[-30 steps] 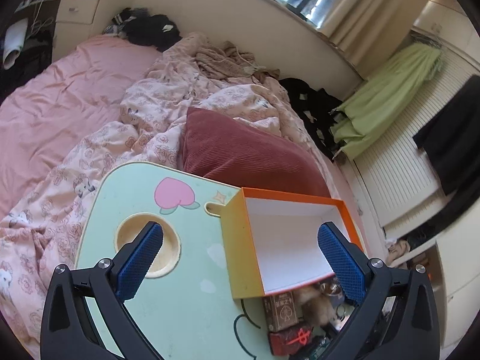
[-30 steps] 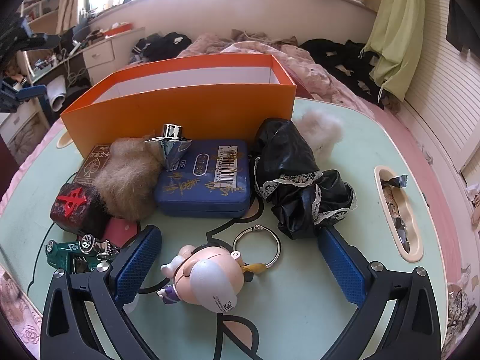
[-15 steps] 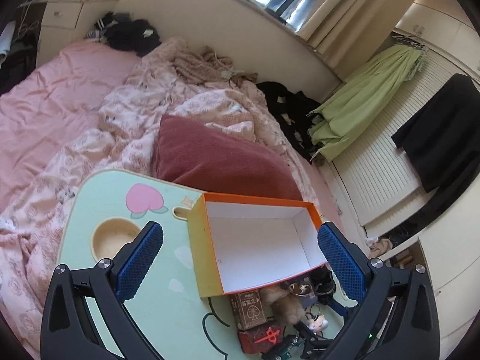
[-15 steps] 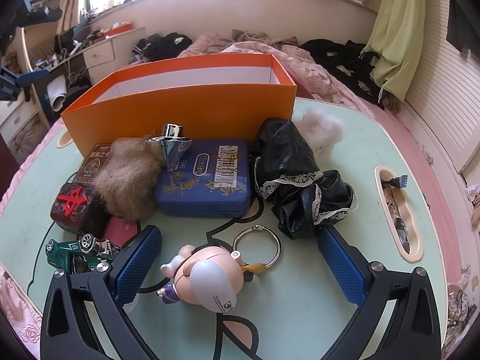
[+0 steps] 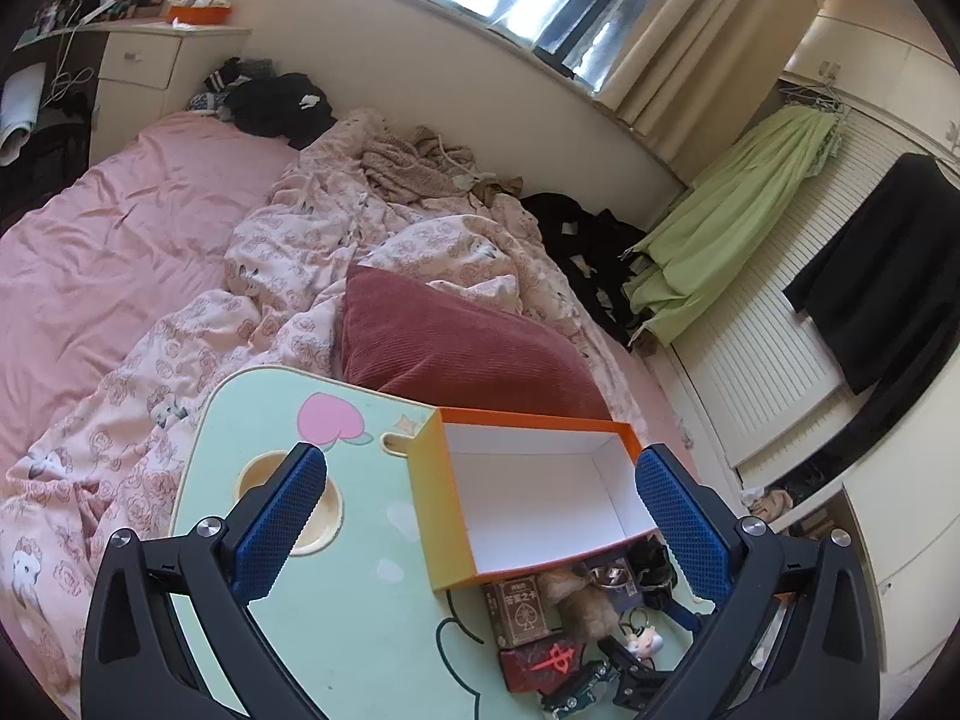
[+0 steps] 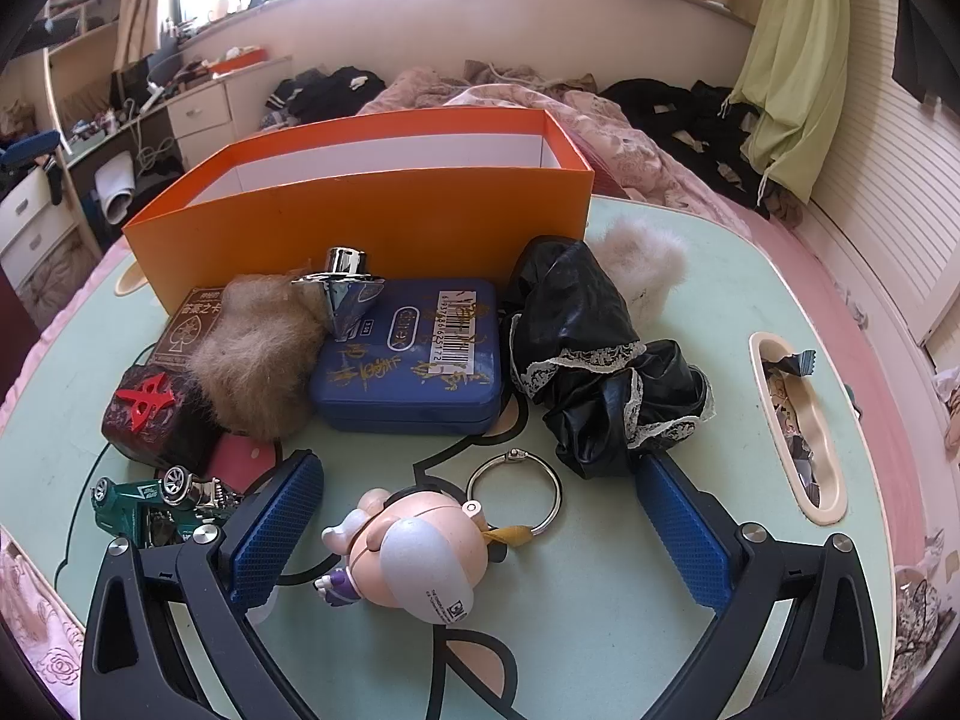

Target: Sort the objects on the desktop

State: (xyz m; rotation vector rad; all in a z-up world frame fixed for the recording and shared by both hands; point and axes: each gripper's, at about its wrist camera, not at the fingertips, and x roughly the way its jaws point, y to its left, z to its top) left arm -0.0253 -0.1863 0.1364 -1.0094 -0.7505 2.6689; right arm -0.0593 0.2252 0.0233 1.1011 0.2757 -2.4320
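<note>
An empty orange box [image 6: 360, 222] with a white inside stands at the back of the pale green lap table [image 6: 600, 600]. In front of it lie a blue tin [image 6: 414, 354], a silver top [image 6: 342, 294], a brown fur ball [image 6: 252, 354], a card deck [image 6: 192, 324], a dark cube with a red mark [image 6: 150, 414], a green toy car [image 6: 150, 504], black lace cloth [image 6: 576, 348] and white fluff [image 6: 642, 258]. My right gripper [image 6: 480, 474] is open, low over a pig keychain [image 6: 414, 552]. My left gripper [image 5: 480, 468] hangs open high above the box [image 5: 432, 510].
The table rests on a bed with pink floral bedding [image 5: 180, 360] and a red pillow [image 5: 456, 342] behind the box. A round cup recess [image 5: 288, 504] lies at the table's left, and a slot [image 6: 792, 420] holding scraps at its right edge.
My left gripper has risen and pulled back from the table, so the box looks smaller. The right gripper and the objects have stayed put.
</note>
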